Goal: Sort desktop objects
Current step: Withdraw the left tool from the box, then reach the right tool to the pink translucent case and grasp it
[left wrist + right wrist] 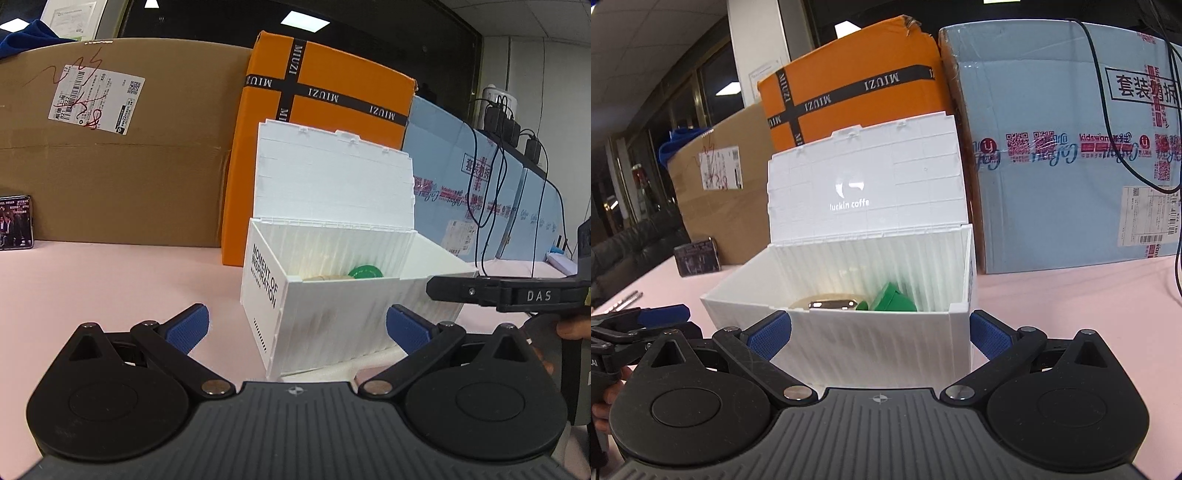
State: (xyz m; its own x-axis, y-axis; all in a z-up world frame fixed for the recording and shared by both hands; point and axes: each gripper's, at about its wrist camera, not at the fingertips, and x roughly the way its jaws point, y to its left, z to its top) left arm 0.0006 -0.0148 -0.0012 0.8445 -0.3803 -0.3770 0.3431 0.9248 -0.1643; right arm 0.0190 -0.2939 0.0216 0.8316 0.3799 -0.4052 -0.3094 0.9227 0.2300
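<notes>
A white ribbed storage box (332, 317) stands on the pink table with its lid (332, 181) tipped up and back. It also shows in the right wrist view (871, 343), lid (864, 184) marked "luckin coffee". Inside lie a green plastic piece (892, 297) and a shiny gold oval object (833, 304); the green piece shows in the left wrist view (365, 272). My left gripper (297, 326) is open and empty, close before the box's corner. My right gripper (879, 334) is open and empty, its blue pads (770, 336) flanking the box's front wall without touching.
Behind the box stand a brown carton (110, 147), an orange MIUZI box (325, 96) and a light blue carton (1071, 155) with black cables (1108, 110) hanging over it. A small dark card (14, 221) leans at the left. Drill bits (626, 299) lie on the table.
</notes>
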